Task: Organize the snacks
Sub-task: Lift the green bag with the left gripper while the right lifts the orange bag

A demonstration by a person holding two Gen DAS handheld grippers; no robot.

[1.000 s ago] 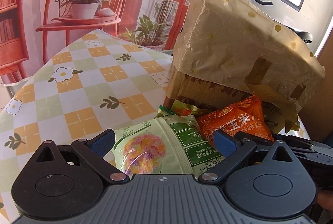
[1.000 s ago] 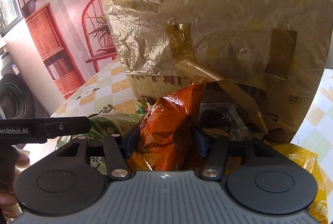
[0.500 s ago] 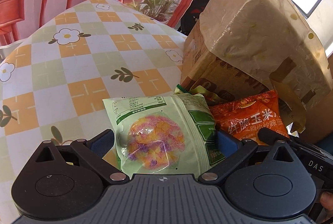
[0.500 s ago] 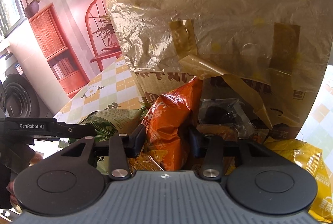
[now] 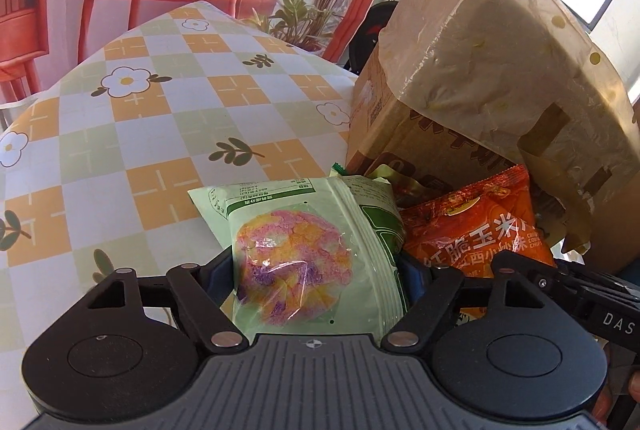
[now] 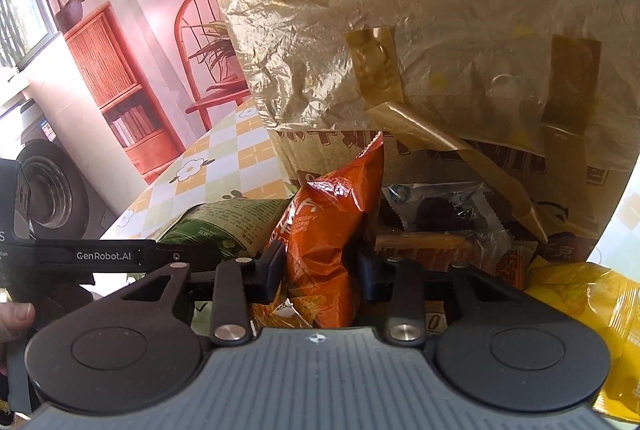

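Orange corn chip bag (image 6: 324, 250) is clamped in the right gripper (image 6: 320, 266); the left gripper (image 5: 316, 270) is closing around a green packet (image 5: 304, 250). Snacks lie heaped before the cardboard box (image 5: 404, 134), sorting barely begun

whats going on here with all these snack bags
A person is sorting snack packets with a handheld gripper in each hand. The right gripper is shut on a crinkly orange corn chip bag, held upright in front of a cardboard box draped in tan plastic. The left gripper is closing around a pale green pouch with a pink and yellow window, lying on the checked floral tablecloth. More packets are piled by the box.
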